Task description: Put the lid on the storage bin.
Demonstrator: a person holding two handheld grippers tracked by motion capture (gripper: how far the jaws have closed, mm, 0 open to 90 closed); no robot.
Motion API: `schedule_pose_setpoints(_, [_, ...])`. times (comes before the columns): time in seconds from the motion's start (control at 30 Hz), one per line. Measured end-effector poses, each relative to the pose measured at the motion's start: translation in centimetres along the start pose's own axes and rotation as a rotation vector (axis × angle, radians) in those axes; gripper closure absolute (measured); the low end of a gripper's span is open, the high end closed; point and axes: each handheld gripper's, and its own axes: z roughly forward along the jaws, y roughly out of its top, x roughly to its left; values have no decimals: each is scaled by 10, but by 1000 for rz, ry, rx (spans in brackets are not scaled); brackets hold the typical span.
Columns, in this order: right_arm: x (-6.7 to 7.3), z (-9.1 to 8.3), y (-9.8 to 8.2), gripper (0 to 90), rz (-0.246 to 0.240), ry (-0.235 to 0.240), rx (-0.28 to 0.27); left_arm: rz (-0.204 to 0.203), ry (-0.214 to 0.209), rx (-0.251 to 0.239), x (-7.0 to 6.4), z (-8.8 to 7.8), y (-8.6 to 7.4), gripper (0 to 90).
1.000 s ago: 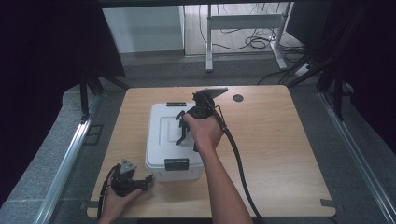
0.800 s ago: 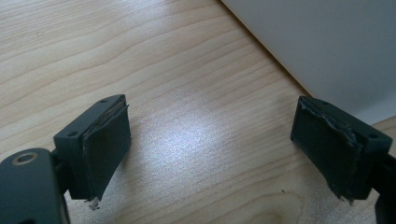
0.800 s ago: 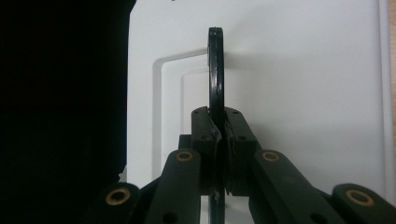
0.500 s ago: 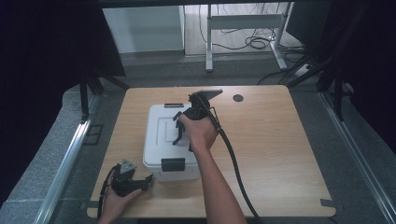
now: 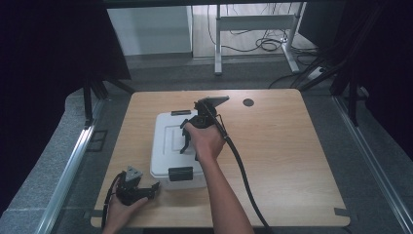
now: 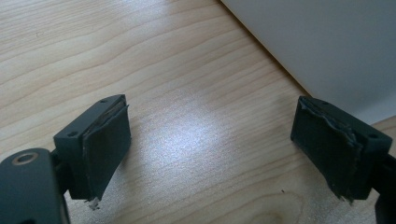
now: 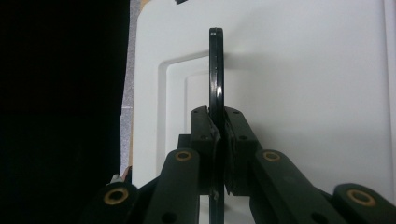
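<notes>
A white lidded plastic box (image 5: 168, 146) stands on the wooden table (image 5: 282, 146). Its thin black handle (image 7: 215, 70) is raised on edge above the lid (image 7: 303, 84). My right gripper (image 7: 217, 126) is shut on that handle, one pad on each side. In the high view the right gripper (image 5: 187, 140) points down over the lid's middle. My left gripper (image 5: 152, 186) lies on the table by the box's near left corner. Its jaws stand wide open in the left gripper view (image 6: 210, 144), with bare wood between them and the box wall (image 6: 327, 46) just beyond.
Black latches sit at the box's near end (image 5: 180, 173) and far end (image 5: 181, 112). A dark round hole (image 5: 248, 102) marks the table's far side. The right gripper's cable (image 5: 243, 175) trails across the table toward the near edge.
The right hand with its gripper has edged slightly left and nearer over the lid. The left gripper and the box have stayed in place.
</notes>
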Motion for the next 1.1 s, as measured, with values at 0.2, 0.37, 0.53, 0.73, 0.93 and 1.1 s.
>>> schedule_pose_setpoints(0.2, [3, 3, -3, 800, -40, -14, 2, 0, 0, 0, 0, 0, 0, 119])
schedule_pose_setpoints(0.37, [4, 6, -6, 700, -72, -6, 14, 0, 0, 0, 0, 0, 0, 119])
schedule_pose_setpoints(0.53, [3, -4, -5, 547, -125, 8, -23, 0, 0, 0, 0, 0, 0, 119])
schedule_pose_setpoints(0.73, [-9, -16, -7, 478, -207, 55, -49, 0, 0, 0, 0, 0, 0, 119])
schedule_pose_setpoints(0.93, [-27, -28, -11, 441, -276, 106, -78, 0, 0, 0, 0, 0, 0, 119])
schedule_pose_setpoints(1.1, [-49, -46, -18, 435, -309, 151, -123, 0, 1, 1, 0, 0, 0, 119])
